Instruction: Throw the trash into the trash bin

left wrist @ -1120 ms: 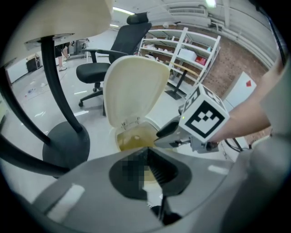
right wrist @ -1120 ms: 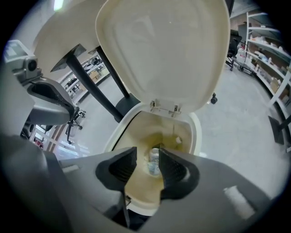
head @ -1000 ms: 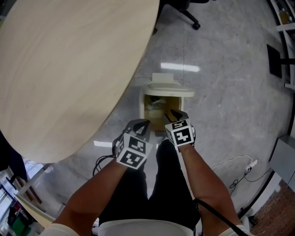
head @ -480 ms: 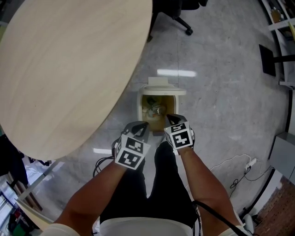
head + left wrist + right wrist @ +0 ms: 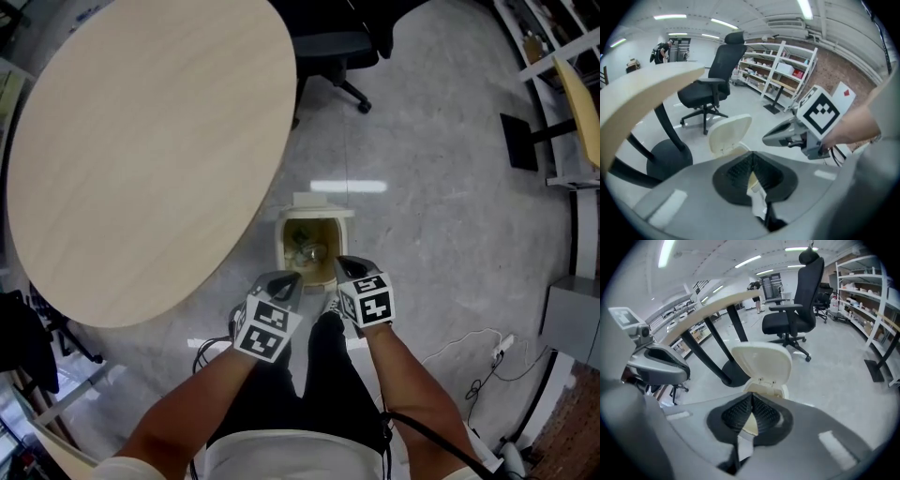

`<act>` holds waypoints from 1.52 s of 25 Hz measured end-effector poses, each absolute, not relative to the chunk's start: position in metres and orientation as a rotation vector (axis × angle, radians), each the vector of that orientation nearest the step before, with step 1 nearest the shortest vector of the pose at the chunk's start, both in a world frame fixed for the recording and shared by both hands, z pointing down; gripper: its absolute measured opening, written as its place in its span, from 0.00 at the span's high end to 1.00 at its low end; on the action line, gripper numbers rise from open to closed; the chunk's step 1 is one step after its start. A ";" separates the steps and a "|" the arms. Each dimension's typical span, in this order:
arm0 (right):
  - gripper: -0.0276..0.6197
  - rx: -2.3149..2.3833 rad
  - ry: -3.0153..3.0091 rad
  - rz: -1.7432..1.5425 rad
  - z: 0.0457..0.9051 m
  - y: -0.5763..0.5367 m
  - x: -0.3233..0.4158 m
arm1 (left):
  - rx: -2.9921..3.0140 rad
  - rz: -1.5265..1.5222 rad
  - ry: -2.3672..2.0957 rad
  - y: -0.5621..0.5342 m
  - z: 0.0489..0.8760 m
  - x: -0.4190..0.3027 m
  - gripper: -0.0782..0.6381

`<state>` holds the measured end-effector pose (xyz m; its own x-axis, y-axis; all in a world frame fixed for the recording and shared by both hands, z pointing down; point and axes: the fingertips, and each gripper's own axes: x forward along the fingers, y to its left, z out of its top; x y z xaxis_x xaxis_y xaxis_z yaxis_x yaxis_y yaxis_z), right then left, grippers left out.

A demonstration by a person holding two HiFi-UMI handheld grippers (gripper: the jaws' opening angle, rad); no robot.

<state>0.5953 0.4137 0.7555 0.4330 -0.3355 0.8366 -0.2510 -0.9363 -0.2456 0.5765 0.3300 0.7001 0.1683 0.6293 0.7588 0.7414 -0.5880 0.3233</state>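
No word, number or brand can be read anywhere. The only print is the black-and-white square markers on the cubes of the left gripper (image 5: 285, 281) and the right gripper (image 5: 346, 267), which are patterns, not letters. Boxes on the shelves (image 5: 787, 70) are too small and blurred to read.

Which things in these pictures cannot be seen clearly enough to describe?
- Head view: the trash inside the trash bin is too small to identify.
- Right gripper view: the shut right gripper covers most of the bin's opening.
- Left gripper view: the shut left gripper hides it too.
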 end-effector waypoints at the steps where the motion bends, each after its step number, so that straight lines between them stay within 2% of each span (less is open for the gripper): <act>1: 0.95 -2.589 0.531 -1.501 0.741 0.413 0.598 | -2.308 -1.373 -1.367 0.331 0.690 0.579 0.88; 8: 0.95 -2.655 0.524 -1.185 0.618 0.428 0.617 | -2.405 -1.116 -1.422 0.349 0.584 0.602 0.88; 20: 0.95 -2.698 0.459 -0.656 0.417 0.411 0.610 | -2.685 -0.767 -1.449 0.297 0.423 0.629 0.88; 28: 0.95 -2.776 0.431 -0.501 0.366 0.410 0.582 | -2.732 -0.580 -1.478 0.292 0.373 0.629 0.88; 38: 0.95 -2.806 0.539 -0.403 0.341 0.414 0.575 | -2.768 -0.542 -1.429 0.294 0.367 0.607 0.88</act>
